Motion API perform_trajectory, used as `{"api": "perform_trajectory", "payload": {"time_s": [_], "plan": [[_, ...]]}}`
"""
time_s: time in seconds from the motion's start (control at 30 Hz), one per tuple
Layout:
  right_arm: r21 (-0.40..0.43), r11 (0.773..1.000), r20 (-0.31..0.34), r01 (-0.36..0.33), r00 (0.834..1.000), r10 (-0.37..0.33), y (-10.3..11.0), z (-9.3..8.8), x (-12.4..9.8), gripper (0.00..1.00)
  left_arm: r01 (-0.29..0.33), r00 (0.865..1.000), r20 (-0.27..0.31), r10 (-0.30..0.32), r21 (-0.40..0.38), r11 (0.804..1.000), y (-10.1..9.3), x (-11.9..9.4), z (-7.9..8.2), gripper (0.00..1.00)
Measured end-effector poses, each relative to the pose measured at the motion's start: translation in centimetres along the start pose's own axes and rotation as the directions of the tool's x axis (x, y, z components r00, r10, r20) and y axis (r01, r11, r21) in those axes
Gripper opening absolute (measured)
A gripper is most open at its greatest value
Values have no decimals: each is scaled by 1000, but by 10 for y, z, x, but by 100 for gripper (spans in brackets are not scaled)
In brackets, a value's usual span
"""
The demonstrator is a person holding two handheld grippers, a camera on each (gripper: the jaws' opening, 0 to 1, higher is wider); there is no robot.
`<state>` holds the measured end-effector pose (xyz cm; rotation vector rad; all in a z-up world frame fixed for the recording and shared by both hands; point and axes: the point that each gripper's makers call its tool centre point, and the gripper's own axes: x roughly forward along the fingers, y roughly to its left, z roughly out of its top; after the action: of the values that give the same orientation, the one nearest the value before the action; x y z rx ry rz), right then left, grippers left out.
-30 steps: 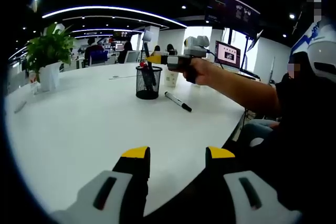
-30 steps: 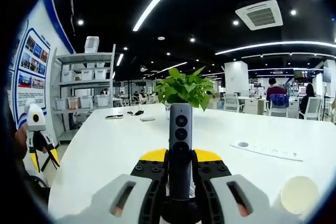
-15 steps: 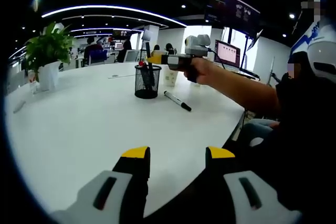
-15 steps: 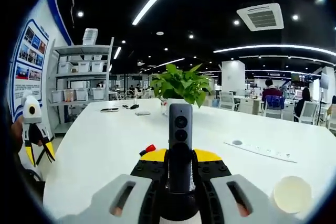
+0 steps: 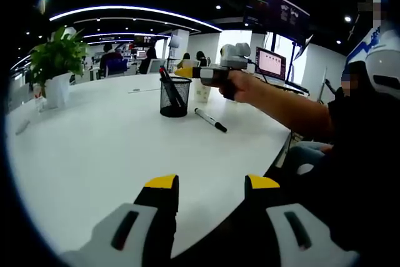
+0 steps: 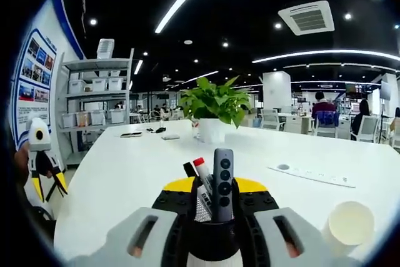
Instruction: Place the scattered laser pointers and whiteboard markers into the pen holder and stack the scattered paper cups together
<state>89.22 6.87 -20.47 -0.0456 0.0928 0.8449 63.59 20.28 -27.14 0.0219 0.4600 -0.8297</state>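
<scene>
White table [image 5: 94, 148]: biggest thing I see, spreading ahead of both grippers and carrying everything below.
Potted plant [image 6: 215, 107]: far beyond my right gripper, no part of the job.
Right gripper [image 6: 215, 192]: directly above the mesh pen holder [image 5: 174, 98]; jaws look parted, the laser pointer [image 6: 223, 182] standing between them, down in the holder; I judge it let go.
Left gripper [image 5: 209, 184]: jaws apart, empty, low at the near table edge; I'd say waiting its turn.
Paper cup [image 6: 347, 223]: right of my right gripper, alone, not yet stacked.
Black marker [image 5: 210, 120]: lying just right of the holder, ahead of my left gripper, not yet collected.
Red-capped marker [image 6: 201, 170]: in the holder, leaning beside the pointer.
</scene>
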Motion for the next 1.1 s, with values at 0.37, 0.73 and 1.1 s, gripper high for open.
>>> {"api": "perform_trajectory", "payload": {"time_s": [0.37, 0.73, 1.1], "plan": [[26, 1000, 9, 1, 1000, -2, 0, 1, -8, 28, 4, 1000, -1, -4, 3, 1000, -3, 2, 0, 44], [39, 999, 20, 7, 1000, -8, -2, -1, -20, 29, 0, 1000, -2, 0, 6, 1000, -3, 0, 1, 44], [40, 999, 25, 12, 1000, -13, 3, 1, -34, 30, 1, 1000, -2, -1, 12, 1000, -2, 1, 3, 44]]}}
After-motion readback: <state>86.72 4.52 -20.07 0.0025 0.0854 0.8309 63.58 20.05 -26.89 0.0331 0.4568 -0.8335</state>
